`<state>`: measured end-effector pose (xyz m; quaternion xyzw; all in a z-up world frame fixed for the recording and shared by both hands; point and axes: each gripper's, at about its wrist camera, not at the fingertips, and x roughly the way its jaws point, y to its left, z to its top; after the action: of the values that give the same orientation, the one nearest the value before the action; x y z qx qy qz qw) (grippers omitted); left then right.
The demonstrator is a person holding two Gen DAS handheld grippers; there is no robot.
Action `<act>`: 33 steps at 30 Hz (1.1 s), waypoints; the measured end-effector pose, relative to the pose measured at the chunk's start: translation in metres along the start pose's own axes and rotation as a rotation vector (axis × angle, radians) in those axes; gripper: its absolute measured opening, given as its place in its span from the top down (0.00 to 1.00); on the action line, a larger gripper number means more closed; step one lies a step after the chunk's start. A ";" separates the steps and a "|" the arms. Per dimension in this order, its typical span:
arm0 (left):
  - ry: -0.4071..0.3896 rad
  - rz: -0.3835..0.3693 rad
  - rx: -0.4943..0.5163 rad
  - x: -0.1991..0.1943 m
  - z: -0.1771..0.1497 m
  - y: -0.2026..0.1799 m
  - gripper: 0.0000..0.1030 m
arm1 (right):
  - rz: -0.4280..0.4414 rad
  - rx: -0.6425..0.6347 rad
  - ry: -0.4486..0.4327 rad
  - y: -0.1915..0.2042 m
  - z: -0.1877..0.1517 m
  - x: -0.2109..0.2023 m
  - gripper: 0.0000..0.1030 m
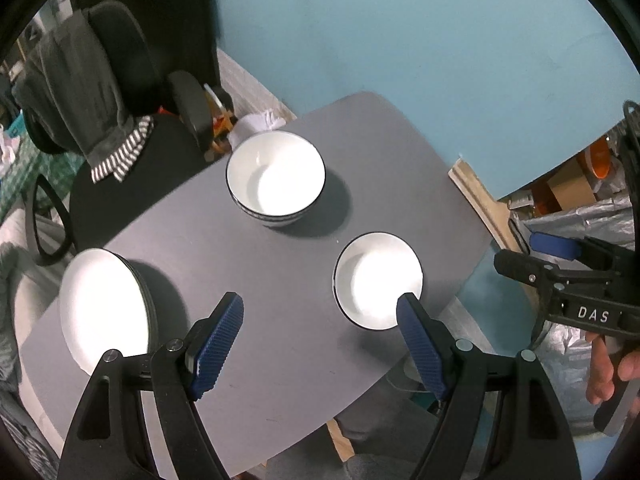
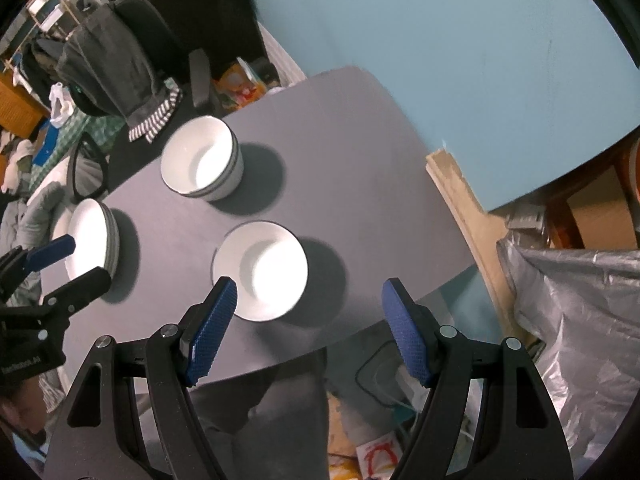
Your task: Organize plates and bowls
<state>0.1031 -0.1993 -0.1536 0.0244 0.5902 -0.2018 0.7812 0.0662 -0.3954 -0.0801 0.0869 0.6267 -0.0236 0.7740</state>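
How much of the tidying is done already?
Done: plates sit in one stack at the table's left end, and some bowls are nested in a far stack. In hand: nothing; the left gripper and right gripper are both open above the table. Left: one single bowl stands alone near the front edge, so it probably goes onto the bowl stack next.

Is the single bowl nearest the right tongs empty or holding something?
Empty. The single bowl stands upright on the grey table, and its white inside shows bare down to the bottom in both wrist views.
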 end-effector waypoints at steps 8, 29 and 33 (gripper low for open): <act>0.046 -0.013 -0.008 0.035 0.000 0.002 0.22 | 0.012 0.014 0.044 -0.013 -0.006 0.031 0.28; 0.166 0.053 0.030 0.137 0.001 -0.007 0.22 | 0.056 -0.053 0.141 -0.022 -0.008 0.131 0.28; 0.176 0.049 0.007 0.147 0.001 -0.006 0.22 | 0.070 -0.059 0.154 -0.025 -0.006 0.140 0.28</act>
<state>0.1346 -0.2471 -0.2890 0.0591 0.6550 -0.1820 0.7310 0.0871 -0.4088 -0.2206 0.0874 0.6813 0.0285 0.7262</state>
